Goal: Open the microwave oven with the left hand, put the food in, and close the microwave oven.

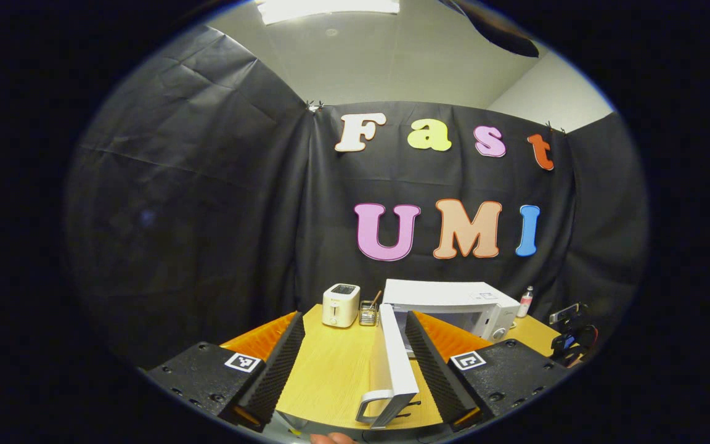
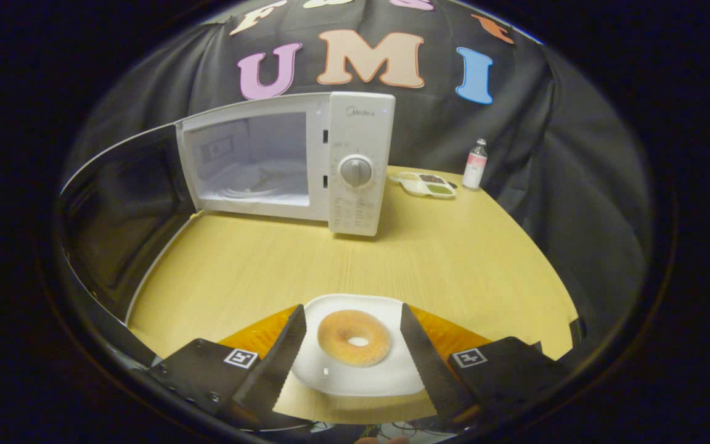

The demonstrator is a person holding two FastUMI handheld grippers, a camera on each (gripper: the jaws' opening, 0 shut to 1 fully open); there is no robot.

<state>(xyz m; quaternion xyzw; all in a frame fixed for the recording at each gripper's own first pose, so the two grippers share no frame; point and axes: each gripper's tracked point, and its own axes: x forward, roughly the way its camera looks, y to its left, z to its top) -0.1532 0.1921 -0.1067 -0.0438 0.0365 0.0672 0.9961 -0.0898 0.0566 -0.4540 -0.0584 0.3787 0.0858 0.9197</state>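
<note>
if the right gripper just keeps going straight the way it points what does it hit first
Most likely the white plate with the doughnut, already lying between the open right gripper's fingers. Beyond it is bare table, then the open microwave; depth is unclear.

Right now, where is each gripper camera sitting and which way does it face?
Left gripper view: low at the table's near edge, facing the booth wall; the open microwave door stands edge-on between its open fingers; toaster behind.
Right gripper view: low over the table, facing the open microwave; its open fingers flank the plate with the donut.
Shared: microwave, table, bottle.
</note>
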